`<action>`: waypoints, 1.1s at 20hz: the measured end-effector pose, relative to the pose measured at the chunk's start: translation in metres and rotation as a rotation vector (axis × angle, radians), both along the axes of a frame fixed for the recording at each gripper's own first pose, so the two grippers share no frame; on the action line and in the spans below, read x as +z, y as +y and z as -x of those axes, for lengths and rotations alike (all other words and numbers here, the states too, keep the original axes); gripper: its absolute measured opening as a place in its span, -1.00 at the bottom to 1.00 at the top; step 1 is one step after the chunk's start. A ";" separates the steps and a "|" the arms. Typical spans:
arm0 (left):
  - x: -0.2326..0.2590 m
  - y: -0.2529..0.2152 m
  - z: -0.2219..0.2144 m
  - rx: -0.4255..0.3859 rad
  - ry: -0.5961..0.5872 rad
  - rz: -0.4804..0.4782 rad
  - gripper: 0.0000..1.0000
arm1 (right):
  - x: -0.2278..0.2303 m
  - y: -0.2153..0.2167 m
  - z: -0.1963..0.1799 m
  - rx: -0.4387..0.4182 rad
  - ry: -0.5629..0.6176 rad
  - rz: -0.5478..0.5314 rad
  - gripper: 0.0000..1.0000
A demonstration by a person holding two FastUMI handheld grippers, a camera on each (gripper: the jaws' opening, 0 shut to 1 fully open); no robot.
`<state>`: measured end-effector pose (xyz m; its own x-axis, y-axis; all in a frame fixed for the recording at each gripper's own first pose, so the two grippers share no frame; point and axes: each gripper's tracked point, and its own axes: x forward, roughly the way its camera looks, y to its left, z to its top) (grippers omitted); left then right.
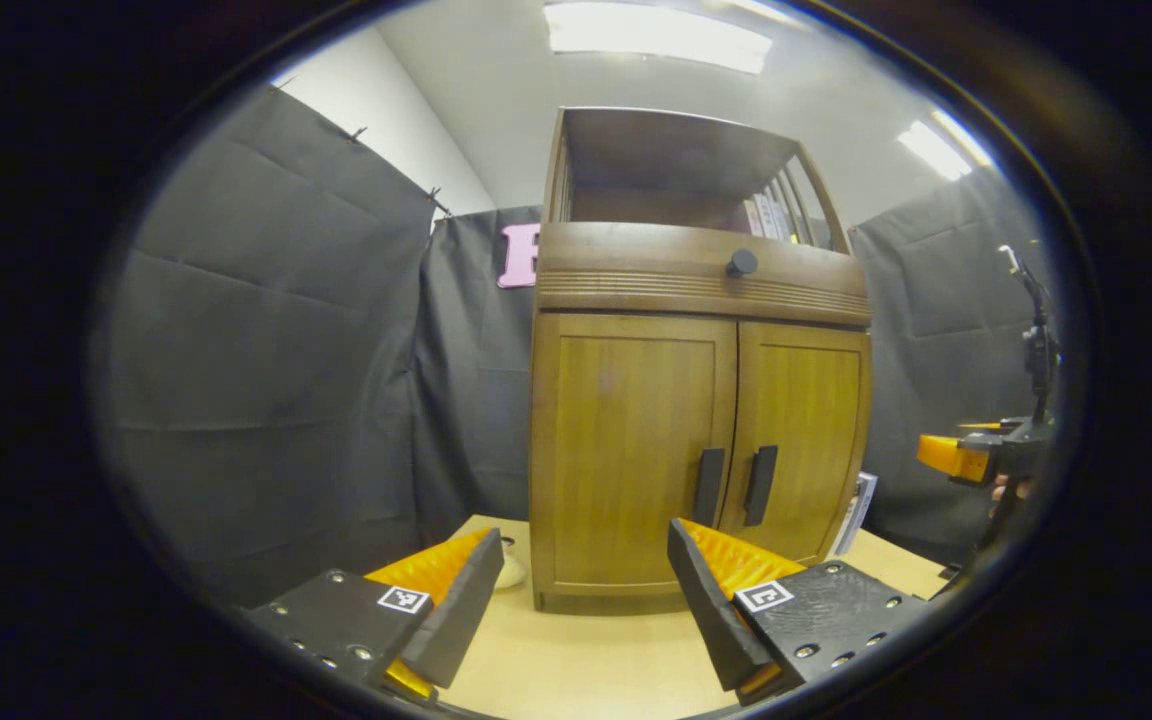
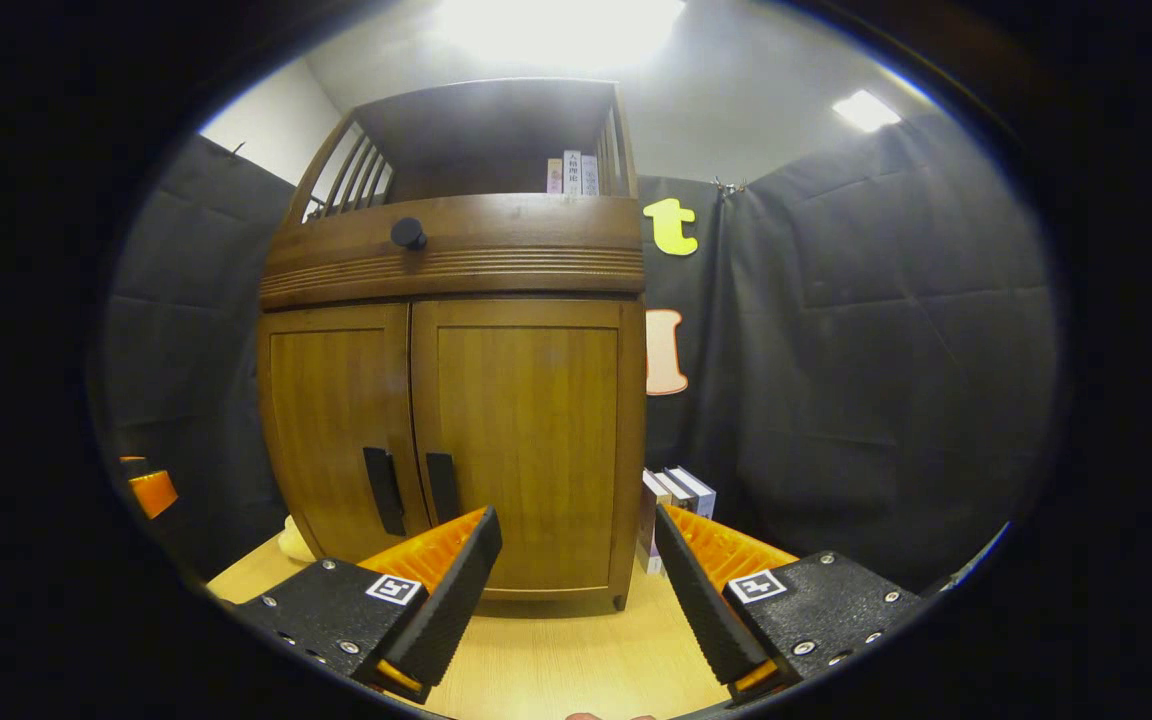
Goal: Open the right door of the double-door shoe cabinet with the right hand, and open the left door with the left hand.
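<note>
Two grippers, left gripper [image 1: 586,560], right gripper [image 2: 576,545], two shut cabinet doors [image 2: 526,450], two handles [image 2: 441,487]

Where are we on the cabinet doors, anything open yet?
Nothing is done yet: the right door and left door both sit flush and closed. Neither claw holds anything: the right claw and left claw hover open, short of the right handle and left handle. Both pulls remain, right door first.

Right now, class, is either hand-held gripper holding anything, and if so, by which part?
Nothing is held. The left hand-held gripper and right hand-held gripper are both open, short of the closed cabinet doors.
</note>
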<state>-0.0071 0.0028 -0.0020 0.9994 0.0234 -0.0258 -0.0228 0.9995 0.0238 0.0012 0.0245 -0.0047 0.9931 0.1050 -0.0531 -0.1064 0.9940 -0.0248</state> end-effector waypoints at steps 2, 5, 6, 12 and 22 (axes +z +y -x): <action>-0.001 0.001 0.001 0.006 0.007 0.006 0.99 | -0.002 0.003 0.001 0.010 0.007 0.000 0.91; -0.003 0.004 0.003 0.033 0.019 0.007 0.79 | -0.003 0.010 0.001 0.032 0.010 0.014 0.92; -0.002 0.004 0.003 0.047 0.022 0.008 0.99 | -0.003 0.013 0.000 0.040 0.013 0.019 0.92; -0.007 0.009 0.009 0.107 0.055 0.042 0.99 | 0.009 0.038 -0.025 0.092 0.000 0.002 0.90; -0.013 0.019 0.007 0.197 0.112 0.090 0.99 | 0.028 0.107 -0.101 0.187 0.017 -0.053 0.91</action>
<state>-0.0140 0.0218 -0.0149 0.9665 0.2104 -0.1470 -0.2200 0.9741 -0.0522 0.1026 0.1319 0.0232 0.9550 0.2905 -0.0594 -0.2891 0.9568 0.0307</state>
